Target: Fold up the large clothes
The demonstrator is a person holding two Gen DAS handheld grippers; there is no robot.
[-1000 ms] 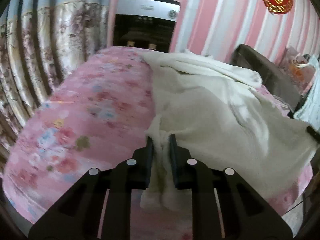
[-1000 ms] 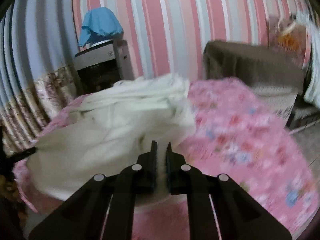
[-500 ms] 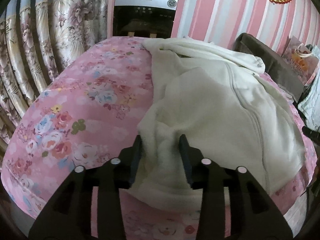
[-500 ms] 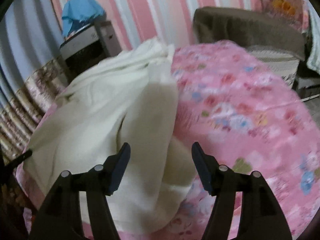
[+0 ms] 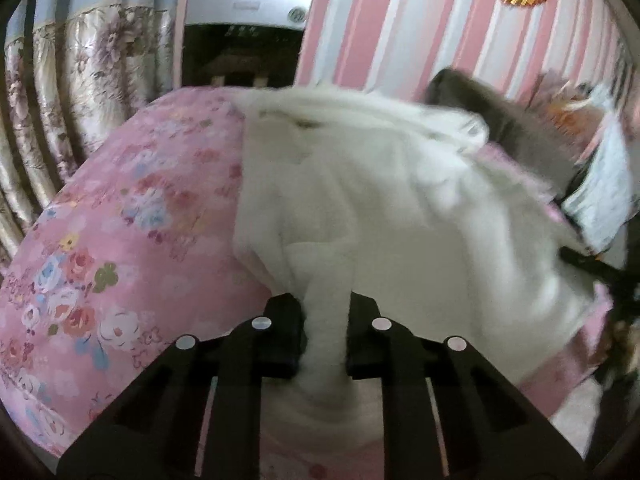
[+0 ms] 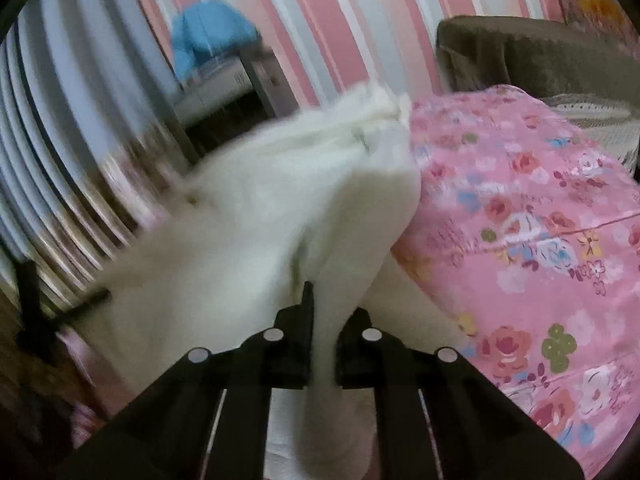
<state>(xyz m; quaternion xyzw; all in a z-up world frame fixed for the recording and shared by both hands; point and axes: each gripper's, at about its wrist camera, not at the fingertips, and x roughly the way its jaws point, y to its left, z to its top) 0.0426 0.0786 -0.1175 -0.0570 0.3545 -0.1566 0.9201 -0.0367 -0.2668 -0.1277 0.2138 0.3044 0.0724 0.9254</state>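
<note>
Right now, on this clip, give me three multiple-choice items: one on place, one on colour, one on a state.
1. Where does the white garment lie?
A on the pink floral bedspread
B on the floor
C on a hanger

2. What colours are the wall's stripes?
A green and yellow
B pink, white and grey
C plain brown

3. What is between the fingers of the left gripper?
A nothing
B a fold of the garment
C a curtain

Answers: 1 A, the cloth spreads over the bedspread; 2 B, stripes behind the bed; 3 B, white fabric fills the gap while its jaws are closing.
</note>
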